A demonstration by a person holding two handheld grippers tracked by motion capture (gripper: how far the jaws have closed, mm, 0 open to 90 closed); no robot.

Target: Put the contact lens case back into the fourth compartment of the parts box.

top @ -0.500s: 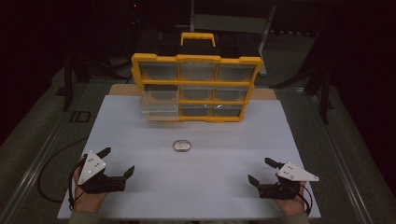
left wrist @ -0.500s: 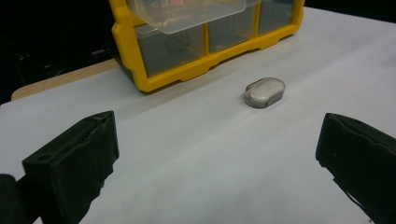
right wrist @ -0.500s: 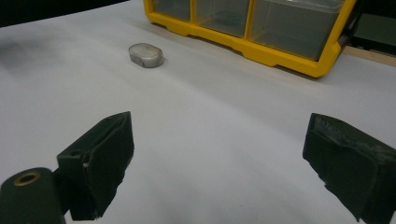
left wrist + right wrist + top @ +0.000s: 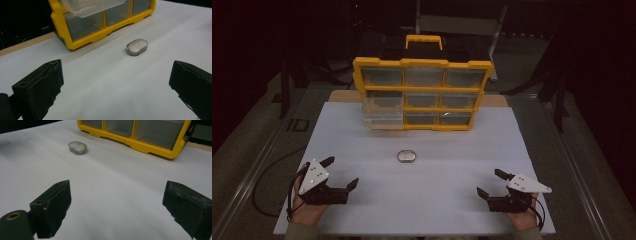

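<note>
Reaching with both grippers' jaws spread and empty, you could nudge the small oval case (image 4: 407, 156) (it looks slick). Pinching off-centre might skid it across the tabletop (image 4: 427, 200).

Dark room, white-topped table (image 4: 422, 200), dim floor.

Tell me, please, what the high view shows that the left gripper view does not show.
High view: the organizer's black handle, all its drawer rows, and both hands, left gripper and right gripper, open and empty.
Left gripper view: close up, one clear drawer pulled out, and a white piece inside the small oval case.
Both: yellow organizer, oval case, white table.
</note>
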